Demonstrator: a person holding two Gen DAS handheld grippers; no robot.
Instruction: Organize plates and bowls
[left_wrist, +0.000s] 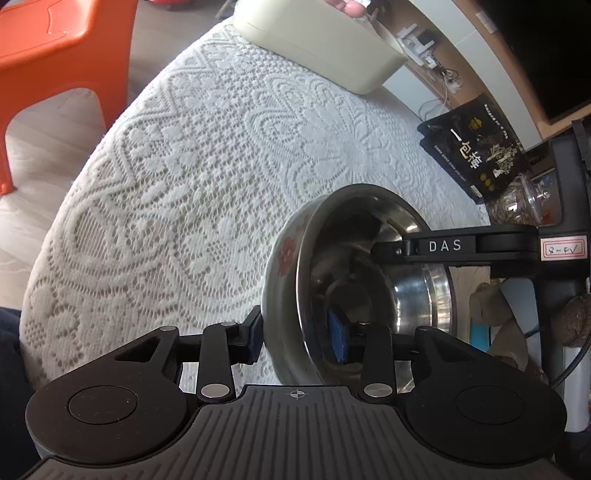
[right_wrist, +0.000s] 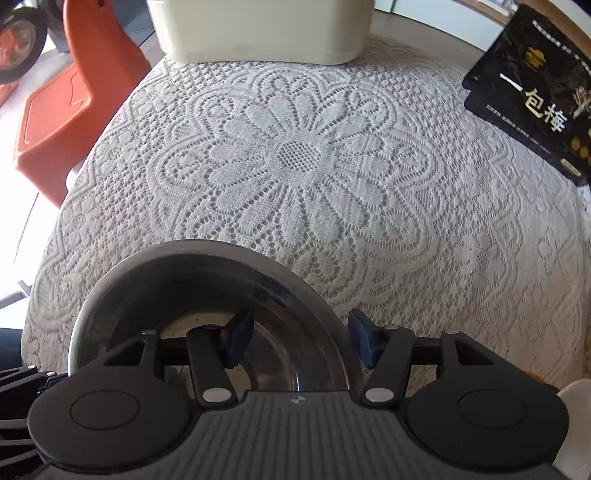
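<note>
A steel bowl (left_wrist: 351, 229) sits nested inside a white bowl with red flowers (left_wrist: 286, 254) on the lace tablecloth (left_wrist: 203, 166). My left gripper (left_wrist: 297, 339) straddles the near rim, one finger outside the white bowl and the blue-padded finger inside the steel one, with a gap to the wall; it is open. From the right, a finger (left_wrist: 388, 251) of my right gripper reaches over the bowl. In the right wrist view the right gripper (right_wrist: 299, 343) straddles the steel bowl's (right_wrist: 177, 273) rim, one pad inside and one outside, not pressing; it is open.
A cream plastic box (left_wrist: 317, 40) (right_wrist: 258, 29) stands at the table's far side. A black snack packet (left_wrist: 476, 147) (right_wrist: 535, 92) lies at the right edge beside a glass jar (left_wrist: 524, 199). An orange stool (left_wrist: 55, 44) (right_wrist: 74, 110) stands off the table's left.
</note>
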